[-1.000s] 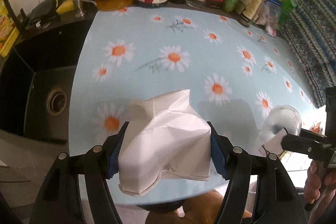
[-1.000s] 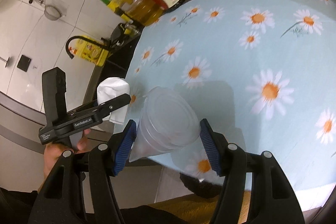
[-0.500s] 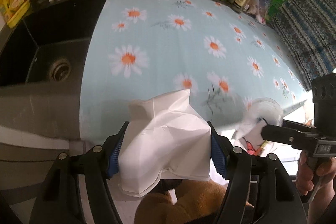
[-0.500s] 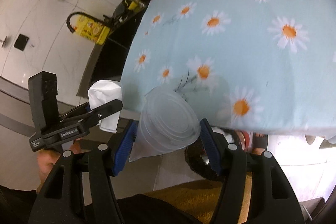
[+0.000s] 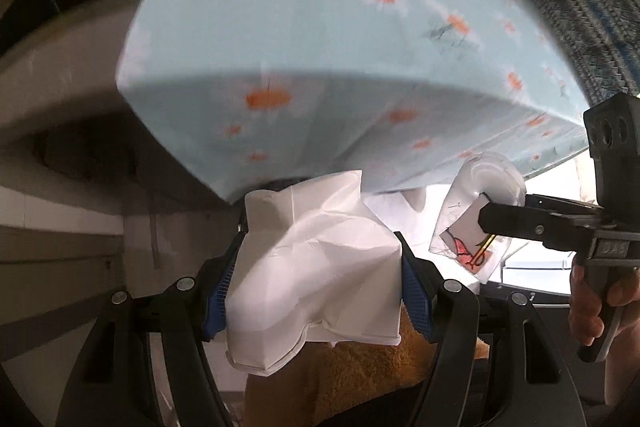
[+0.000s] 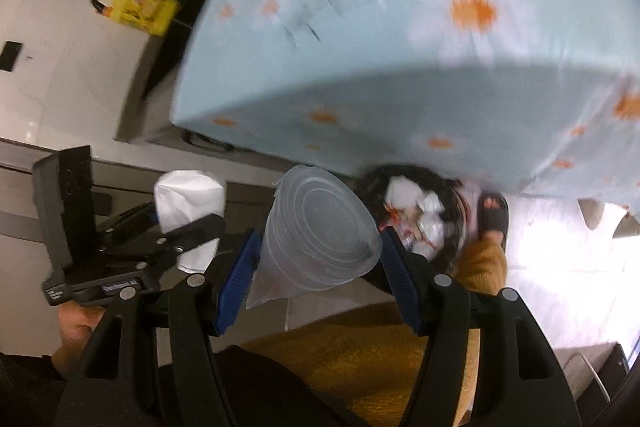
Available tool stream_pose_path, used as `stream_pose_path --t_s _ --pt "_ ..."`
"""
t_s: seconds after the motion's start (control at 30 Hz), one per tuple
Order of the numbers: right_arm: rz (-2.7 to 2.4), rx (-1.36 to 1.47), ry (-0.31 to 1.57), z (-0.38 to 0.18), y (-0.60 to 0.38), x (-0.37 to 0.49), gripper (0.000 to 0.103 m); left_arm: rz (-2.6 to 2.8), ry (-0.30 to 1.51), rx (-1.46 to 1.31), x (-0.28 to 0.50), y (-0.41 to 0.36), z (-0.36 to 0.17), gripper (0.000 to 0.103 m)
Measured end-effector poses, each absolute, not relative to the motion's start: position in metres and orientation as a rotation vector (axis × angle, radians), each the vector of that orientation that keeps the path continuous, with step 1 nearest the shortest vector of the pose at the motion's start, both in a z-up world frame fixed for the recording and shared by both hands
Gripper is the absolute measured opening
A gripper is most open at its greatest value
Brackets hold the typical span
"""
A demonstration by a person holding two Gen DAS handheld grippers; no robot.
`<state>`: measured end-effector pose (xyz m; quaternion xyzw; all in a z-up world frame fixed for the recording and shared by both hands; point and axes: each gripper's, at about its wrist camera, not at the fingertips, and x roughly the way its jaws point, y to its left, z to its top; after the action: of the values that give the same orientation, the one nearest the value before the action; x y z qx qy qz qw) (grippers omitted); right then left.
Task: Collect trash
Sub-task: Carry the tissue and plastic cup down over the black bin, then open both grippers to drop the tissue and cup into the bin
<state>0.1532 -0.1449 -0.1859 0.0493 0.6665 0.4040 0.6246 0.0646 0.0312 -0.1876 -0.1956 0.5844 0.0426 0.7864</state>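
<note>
My left gripper (image 5: 316, 267) is shut on a crumpled white paper cup (image 5: 320, 259), held below the table's front edge. My right gripper (image 6: 318, 259) is shut on a clear plastic cup (image 6: 320, 231), its base facing the camera. In the left wrist view the right gripper (image 5: 494, 223) and the clear plastic cup (image 5: 476, 219) are at the right. In the right wrist view the left gripper (image 6: 188, 227) and the white paper cup (image 6: 188, 199) are at the left. Beyond the plastic cup, a black-lined trash bin (image 6: 452, 227) holding crumpled waste sits under the table's overhang.
The table with its pale blue daisy cloth (image 6: 400, 27) overhangs above both grippers. A foot in a black sandal (image 6: 494, 217) stands beside the bin on the pale floor. The person's fuzzy orange clothing (image 5: 360, 379) lies below the grippers. A yellow bottle (image 6: 140, 7) stands by the sink.
Both grippers have drawn back off the tabletop and sunk below its front edge, each still holding its cup. The trash bin has come into the right wrist view.
</note>
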Motion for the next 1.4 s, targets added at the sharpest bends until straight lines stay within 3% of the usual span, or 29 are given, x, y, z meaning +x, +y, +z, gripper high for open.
stream_pose_path --t_s 0.5,0.73,0.8,0.87,1.4 --pt "0.819 0.097 1.719 -0.289 -0.133 0.139 0.063 0.122 1.443 -0.462 0.066 0.028 -0.281 0.067" --pt "0.808 0.074 1.737 -0.299 -0.13 0.135 0.063 0.141 1.475 -0.465 0.068 0.027 -0.295 0.069" --pt "0.797 0.067 1.728 -0.301 -0.13 0.136 0.075 0.154 1.487 -0.463 0.07 0.029 -0.299 0.077" --pt "0.786 0.089 1.742 -0.303 -0.132 0.137 0.078 0.167 1.492 -0.472 0.07 0.031 -0.3 0.084" --pt "0.782 0.124 1.717 -0.285 -0.138 0.143 0.078 0.178 1.464 -0.481 0.066 0.039 -0.285 0.085"
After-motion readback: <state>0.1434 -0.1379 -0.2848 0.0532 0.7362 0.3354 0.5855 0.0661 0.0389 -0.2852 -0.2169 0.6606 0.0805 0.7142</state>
